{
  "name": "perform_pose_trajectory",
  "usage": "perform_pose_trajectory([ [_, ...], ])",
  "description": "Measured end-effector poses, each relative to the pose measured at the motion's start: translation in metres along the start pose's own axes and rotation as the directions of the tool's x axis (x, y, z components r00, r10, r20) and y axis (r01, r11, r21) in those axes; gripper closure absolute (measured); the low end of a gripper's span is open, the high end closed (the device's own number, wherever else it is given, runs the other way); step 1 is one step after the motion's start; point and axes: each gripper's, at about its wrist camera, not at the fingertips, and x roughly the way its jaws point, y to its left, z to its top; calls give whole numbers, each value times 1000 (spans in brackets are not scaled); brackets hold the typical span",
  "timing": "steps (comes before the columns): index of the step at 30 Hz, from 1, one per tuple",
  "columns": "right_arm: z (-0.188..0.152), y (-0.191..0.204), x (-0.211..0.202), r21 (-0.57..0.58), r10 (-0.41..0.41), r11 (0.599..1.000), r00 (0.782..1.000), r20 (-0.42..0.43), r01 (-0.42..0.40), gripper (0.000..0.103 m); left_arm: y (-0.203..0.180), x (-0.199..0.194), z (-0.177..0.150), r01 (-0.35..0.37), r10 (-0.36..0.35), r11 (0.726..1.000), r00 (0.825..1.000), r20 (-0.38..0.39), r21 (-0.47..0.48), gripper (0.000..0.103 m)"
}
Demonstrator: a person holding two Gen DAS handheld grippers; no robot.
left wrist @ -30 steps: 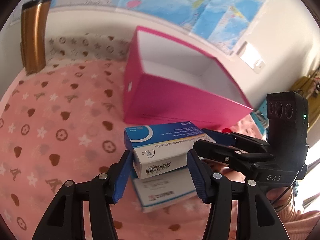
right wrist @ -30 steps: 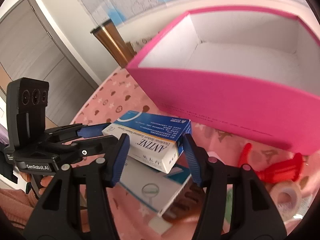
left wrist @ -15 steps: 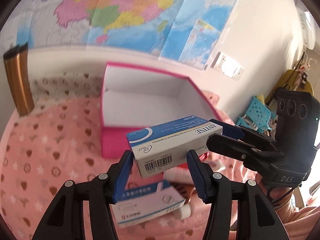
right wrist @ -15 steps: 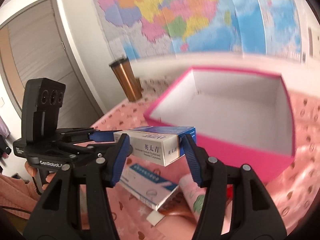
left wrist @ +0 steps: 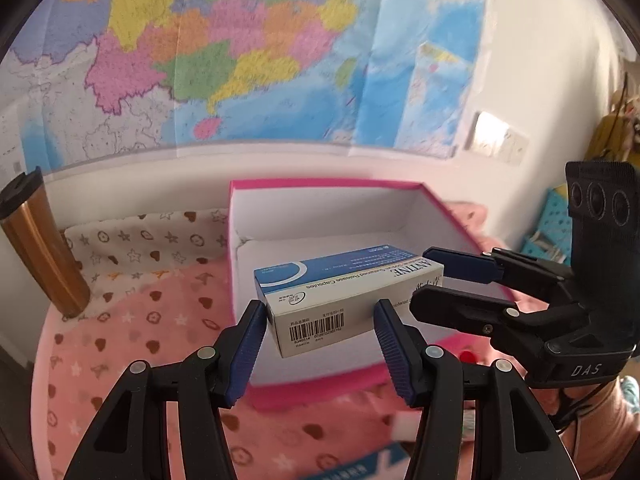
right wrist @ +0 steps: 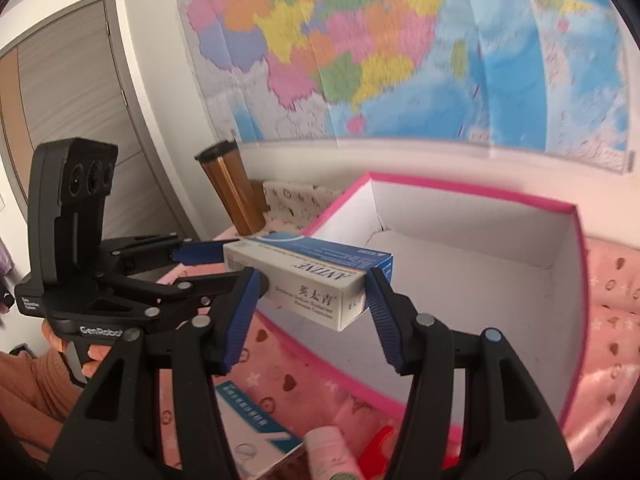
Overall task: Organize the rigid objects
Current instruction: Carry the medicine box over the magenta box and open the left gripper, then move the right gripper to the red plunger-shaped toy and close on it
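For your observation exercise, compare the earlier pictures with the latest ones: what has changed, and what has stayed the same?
Both claws, left claw and right claw, have lifted the blue-and-white medicine box off the second box on the pink cloth, up to the open pink box. Unchanged: each claw grips one end; the pink box holds nothing; the brown tumbler stands.

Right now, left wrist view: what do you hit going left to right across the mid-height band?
Copper tumbler → star-and-heart patterned cloth → pink box left wall → blue-and-white medicine carton held over the box → right gripper clamped on the carton's far end → blue plastic stool.
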Motion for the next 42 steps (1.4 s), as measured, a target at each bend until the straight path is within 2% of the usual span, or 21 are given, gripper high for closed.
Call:
perform_pose_trajectory([
  [4,-4,-15,28,7,-5,1000,998,-58,6,45,6,27,-4,-50,51,999,998,-41,18,47],
  [9,-15,-23,56,2,-12,1000,987,-157,12,45,1,41,-12,-135,138,988,990,-37,77,52],
  [13,-19,-21,53,2,-4,1000,983,-184,5,45,0,36,-16,-153,154,985,988,-6,82,52],
  [16,-18,-22,41,15,4,1000,986,-166,-1,45,0,26,-20,-154,153,985,988,20,73,51],
  [20,-18,-26,7,44,9,999,993,-121,-4,45,1,7,-25,-113,111,993,993,51,41,49],
  [27,-32,-30,-58,84,-18,996,998,-54,22,43,-16,-25,-40,27,-29,999,996,88,34,42],
  [32,-65,-41,-82,149,-52,987,995,-88,65,43,-41,-23,-59,89,-93,993,995,44,72,42],
  [37,-107,-55,-91,244,-71,964,987,-144,105,43,-56,-3,-77,141,-138,987,989,-46,76,42],
  [42,-135,-60,-103,306,-73,944,984,-165,122,43,-67,20,-88,154,-144,985,982,-120,77,42],
])
